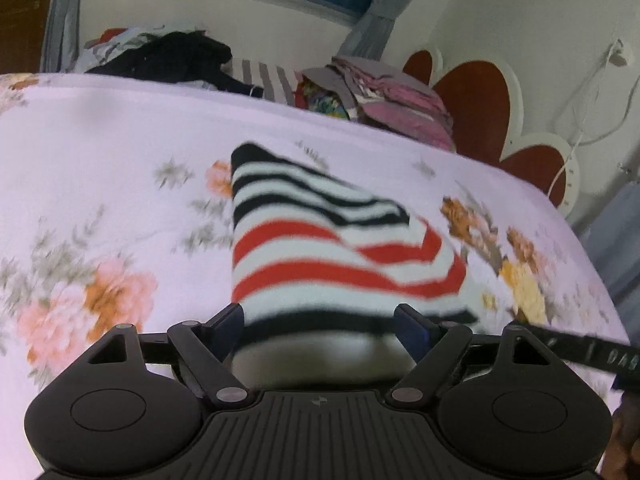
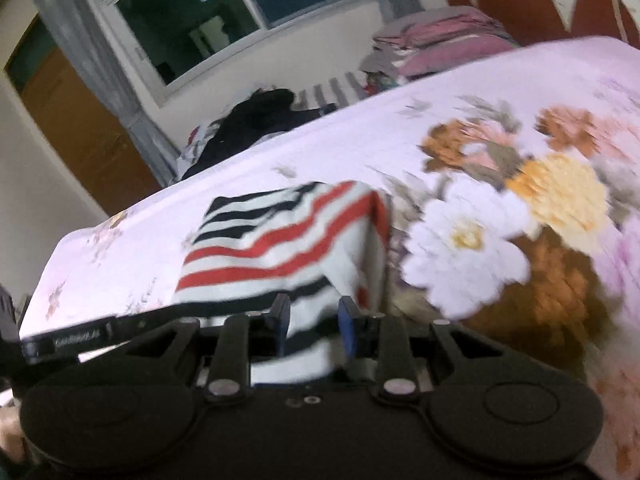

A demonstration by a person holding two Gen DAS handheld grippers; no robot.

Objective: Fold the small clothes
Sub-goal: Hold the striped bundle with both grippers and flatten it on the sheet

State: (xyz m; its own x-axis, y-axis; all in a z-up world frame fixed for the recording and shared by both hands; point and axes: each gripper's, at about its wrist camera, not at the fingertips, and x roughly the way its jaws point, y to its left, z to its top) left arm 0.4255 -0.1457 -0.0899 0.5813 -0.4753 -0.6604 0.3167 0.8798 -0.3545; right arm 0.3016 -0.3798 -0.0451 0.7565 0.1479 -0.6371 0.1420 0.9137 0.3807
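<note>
While both views are blurred, we can make out a striped garment (image 1: pixel 320 248) with black, white and red bands lying partly folded on a bed sheet (image 1: pixel 120 160) printed with flowers. Our left gripper (image 1: pixel 320 320) has its blue-padded fingers (image 1: pixel 412 326) spread wide, with the near hem of the cloth passing between them; whether the pads press on the fabric we cannot tell. Our right gripper (image 2: pixel 314 320) has its jaws drawn close on a bunched corner of the same garment (image 2: pixel 280 240), and the fabric rises from the sheet (image 2: pixel 460 92) toward its pads (image 2: pixel 348 328), so it looks clamped there. Beyond the garment, at the far edge of the bed, sit a dark heap of clothes (image 1: pixel 172 60) and a stack of folded pink textiles (image 1: pixel 396 108), well apart from our grippers. A red and white headboard (image 1: pixel 476 100) stands beside that stack.
</note>
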